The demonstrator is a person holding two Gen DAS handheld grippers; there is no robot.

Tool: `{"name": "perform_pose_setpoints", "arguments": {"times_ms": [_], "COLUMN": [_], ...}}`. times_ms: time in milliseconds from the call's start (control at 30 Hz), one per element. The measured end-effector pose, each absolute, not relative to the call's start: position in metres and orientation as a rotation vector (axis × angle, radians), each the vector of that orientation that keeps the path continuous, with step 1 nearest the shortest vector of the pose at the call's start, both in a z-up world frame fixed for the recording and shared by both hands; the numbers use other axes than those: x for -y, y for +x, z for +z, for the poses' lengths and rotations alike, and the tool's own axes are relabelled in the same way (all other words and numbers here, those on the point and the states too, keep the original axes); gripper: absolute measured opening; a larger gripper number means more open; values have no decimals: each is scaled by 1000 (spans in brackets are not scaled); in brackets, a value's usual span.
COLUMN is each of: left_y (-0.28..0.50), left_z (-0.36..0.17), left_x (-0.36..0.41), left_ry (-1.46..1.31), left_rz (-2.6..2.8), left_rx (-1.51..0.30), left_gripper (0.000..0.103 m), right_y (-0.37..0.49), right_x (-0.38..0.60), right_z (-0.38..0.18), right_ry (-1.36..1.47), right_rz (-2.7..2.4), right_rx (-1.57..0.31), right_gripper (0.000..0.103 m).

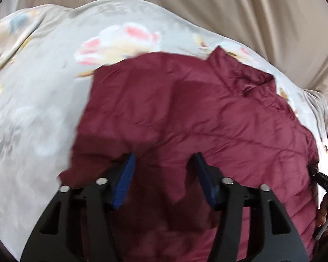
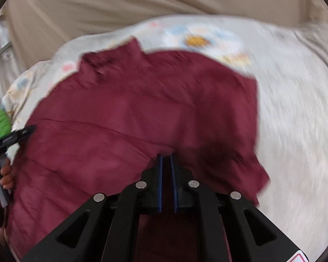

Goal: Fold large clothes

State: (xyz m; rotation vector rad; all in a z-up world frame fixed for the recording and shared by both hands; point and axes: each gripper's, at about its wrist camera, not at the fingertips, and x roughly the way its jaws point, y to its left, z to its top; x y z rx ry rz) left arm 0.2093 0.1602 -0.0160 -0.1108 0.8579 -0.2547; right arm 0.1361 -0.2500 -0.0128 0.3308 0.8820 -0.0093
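A dark red quilted jacket is being shown spread across a bed covered by a pale flowered sheet, with a beige curtain hanging behind the bed. The jacket's collar is being seen at the far edge, pointing toward the curtain. The left gripper is being held above the near part of the jacket with its blue pads standing well apart; nothing is being pinched between them. The right gripper is being held with its pads nearly together, a thin gap showing; whether cloth is being caught there cannot be told, since the picture is blurred. A hand on the other tool's handle is being seen at the left edge of the right wrist view.
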Motion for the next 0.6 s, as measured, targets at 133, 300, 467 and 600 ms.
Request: {"name": "perform_pose_setpoints", "arguments": {"times_ms": [133,300,467,600], "left_y": [204,197,197,176], "left_z": [-17,-12,9,19], "left_x": [-175,-195,-169,-123], "left_ry": [-100,-218,-264,-122], "left_rz": [-204,-219,-343,-465], "left_rx": [-841,-851,-872,-876], "left_gripper": [53,55,57,57], "right_y": [122,118,167,191], "right_x": [277,269,220,201], "right_z": [-16,26,85,84], "right_ry": [383,336,261,190], "right_rz": [-72,-133,56,31], "right_rx": [-873,-833,-770,-815], "right_gripper": [0,14,15,15]}}
